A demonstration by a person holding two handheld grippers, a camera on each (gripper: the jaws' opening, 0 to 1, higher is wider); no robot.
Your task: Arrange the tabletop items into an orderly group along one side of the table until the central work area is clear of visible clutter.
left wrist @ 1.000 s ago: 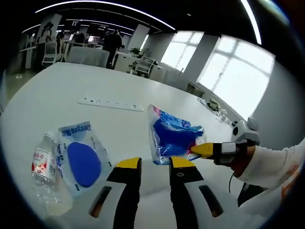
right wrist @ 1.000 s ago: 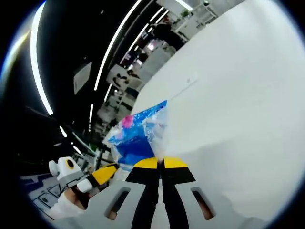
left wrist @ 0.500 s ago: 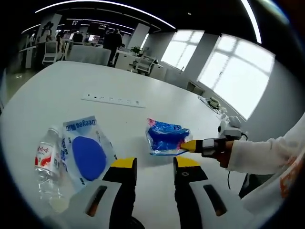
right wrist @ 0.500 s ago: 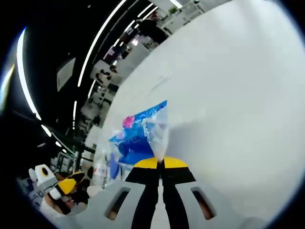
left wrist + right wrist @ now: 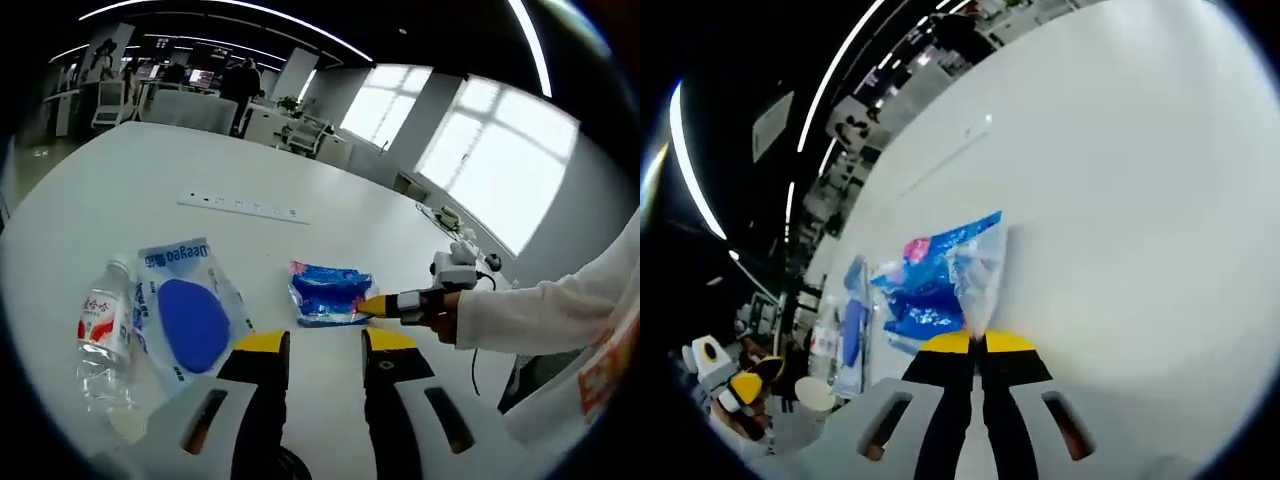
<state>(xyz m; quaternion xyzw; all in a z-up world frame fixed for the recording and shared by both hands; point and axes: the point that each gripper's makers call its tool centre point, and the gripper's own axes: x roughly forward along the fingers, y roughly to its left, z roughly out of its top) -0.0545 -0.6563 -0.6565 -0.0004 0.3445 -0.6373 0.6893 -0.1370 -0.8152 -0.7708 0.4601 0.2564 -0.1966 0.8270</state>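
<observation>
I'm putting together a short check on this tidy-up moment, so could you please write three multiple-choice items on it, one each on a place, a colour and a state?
1. What lies directly beside the water bottle?
A. the flat packet with a blue oval
B. the power strip
C. a cup

2. What colour are the jaw tips of the left gripper?
A. red
B. yellow
C. green

3. How does the right gripper stand?
A. wide open
B. open above the bottle
C. shut on the blue bag

Answers: 1 A, the packet lies alongside the bottle; 2 B, both tips are yellow; 3 C, its jaws meet on the bag's clear edge.
</observation>
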